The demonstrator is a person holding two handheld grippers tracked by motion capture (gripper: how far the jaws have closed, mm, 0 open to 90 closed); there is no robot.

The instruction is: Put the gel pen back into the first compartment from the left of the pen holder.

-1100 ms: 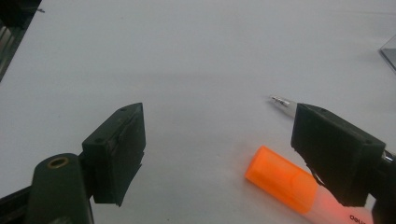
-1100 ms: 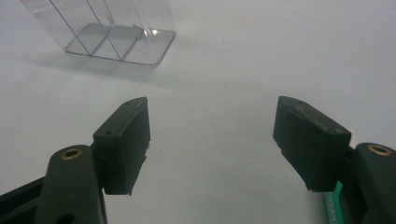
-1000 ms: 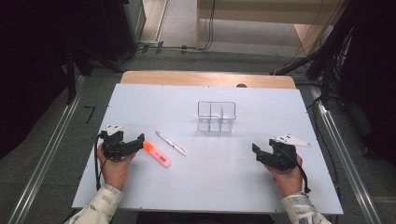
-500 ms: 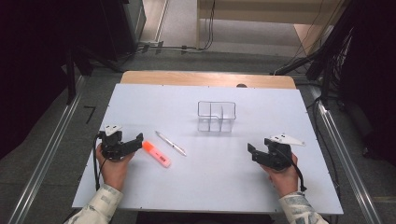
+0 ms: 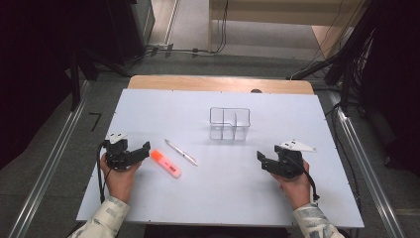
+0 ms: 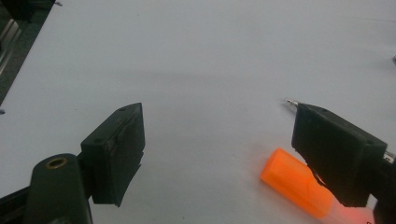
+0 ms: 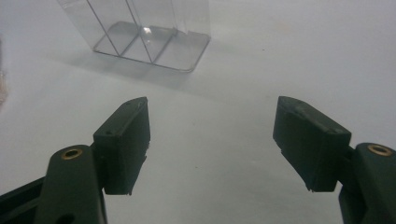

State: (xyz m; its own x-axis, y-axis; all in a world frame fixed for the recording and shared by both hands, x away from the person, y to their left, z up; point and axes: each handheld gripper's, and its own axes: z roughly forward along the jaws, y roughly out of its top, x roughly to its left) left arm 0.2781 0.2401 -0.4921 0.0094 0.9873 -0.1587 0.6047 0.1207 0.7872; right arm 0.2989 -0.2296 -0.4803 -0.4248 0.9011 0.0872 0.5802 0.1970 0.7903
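Orange marker (image 5: 166,163): just beside left gripper (image 5: 141,151), jaws wide, empty.
Right gripper (image 5: 261,159): jaws wide, empty; bare bench (image 5: 163,109) around.
Clear organizer (image 5: 230,123): mid-bench, apart.

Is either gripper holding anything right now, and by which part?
Nothing is held. The left gripper is open beside the orange highlighter; the right gripper is open over bare table.

Highlighter (image 5: 166,163) left of pen (image 5: 181,151)
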